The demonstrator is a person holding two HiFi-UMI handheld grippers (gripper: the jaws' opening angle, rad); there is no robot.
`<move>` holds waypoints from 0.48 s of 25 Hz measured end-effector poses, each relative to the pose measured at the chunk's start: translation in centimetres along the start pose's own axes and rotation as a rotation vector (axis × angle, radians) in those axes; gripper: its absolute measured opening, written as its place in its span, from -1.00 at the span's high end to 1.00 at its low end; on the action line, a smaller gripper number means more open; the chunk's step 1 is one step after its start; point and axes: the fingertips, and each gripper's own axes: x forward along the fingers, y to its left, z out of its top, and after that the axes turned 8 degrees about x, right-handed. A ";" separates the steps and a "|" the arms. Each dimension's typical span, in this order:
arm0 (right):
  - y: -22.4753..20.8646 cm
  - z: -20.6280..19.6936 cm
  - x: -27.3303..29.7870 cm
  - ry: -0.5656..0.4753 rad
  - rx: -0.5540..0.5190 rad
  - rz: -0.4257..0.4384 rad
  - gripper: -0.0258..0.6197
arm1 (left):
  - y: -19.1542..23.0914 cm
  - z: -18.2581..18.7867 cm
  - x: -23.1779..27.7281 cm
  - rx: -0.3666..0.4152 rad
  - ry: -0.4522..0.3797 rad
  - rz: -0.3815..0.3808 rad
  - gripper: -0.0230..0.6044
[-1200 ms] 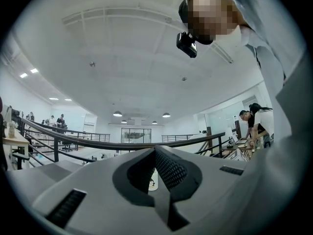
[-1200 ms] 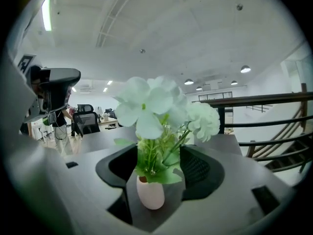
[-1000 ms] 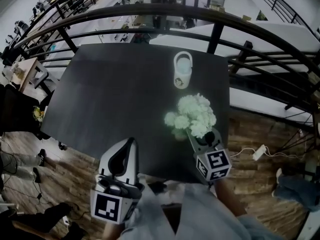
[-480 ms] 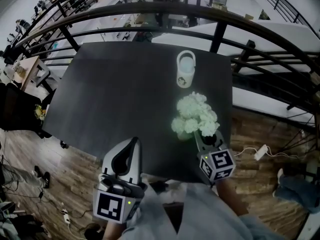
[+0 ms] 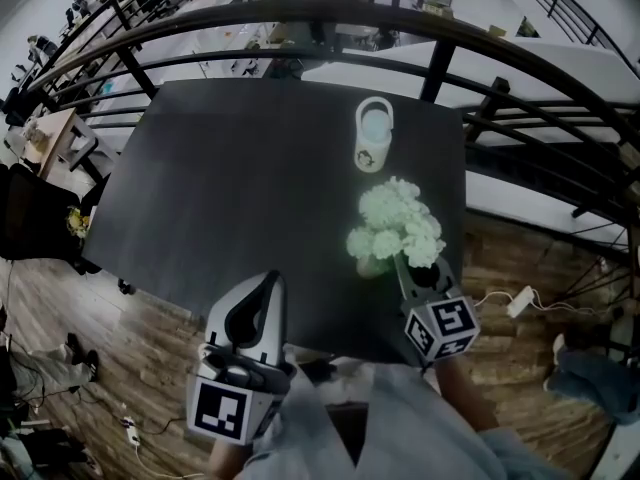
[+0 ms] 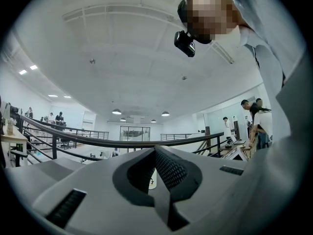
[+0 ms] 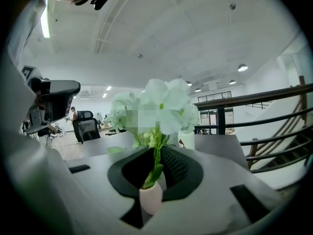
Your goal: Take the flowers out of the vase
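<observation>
A bunch of white flowers (image 5: 395, 223) stands near the right front of the black table (image 5: 230, 168). In the right gripper view the flowers (image 7: 159, 104) rise on green stems (image 7: 156, 163) out of a small white egg-shaped vase (image 7: 150, 199). My right gripper (image 5: 405, 265) reaches in from the front. Its jaws have just been closing and now press on the stems just above the vase. My left gripper (image 5: 268, 283) hovers at the table's front edge, shut and holding nothing. From the head view the blooms hide the vase.
A white cup (image 5: 373, 136) with a handle stands farther back on the table, also seen as the white cup (image 7: 188, 139) behind the flowers. A dark metal railing (image 5: 300, 18) curves behind the table. The table's right edge lies close beside the flowers.
The flower bunch has shifted slightly right, drawn together at the right gripper. Neither hand has moved from its place.
</observation>
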 end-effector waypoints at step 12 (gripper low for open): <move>0.7 2.2 -0.4 -0.041 -0.018 -0.021 0.77 | 0.7 -0.2 -0.3 -0.017 -0.005 -0.026 0.94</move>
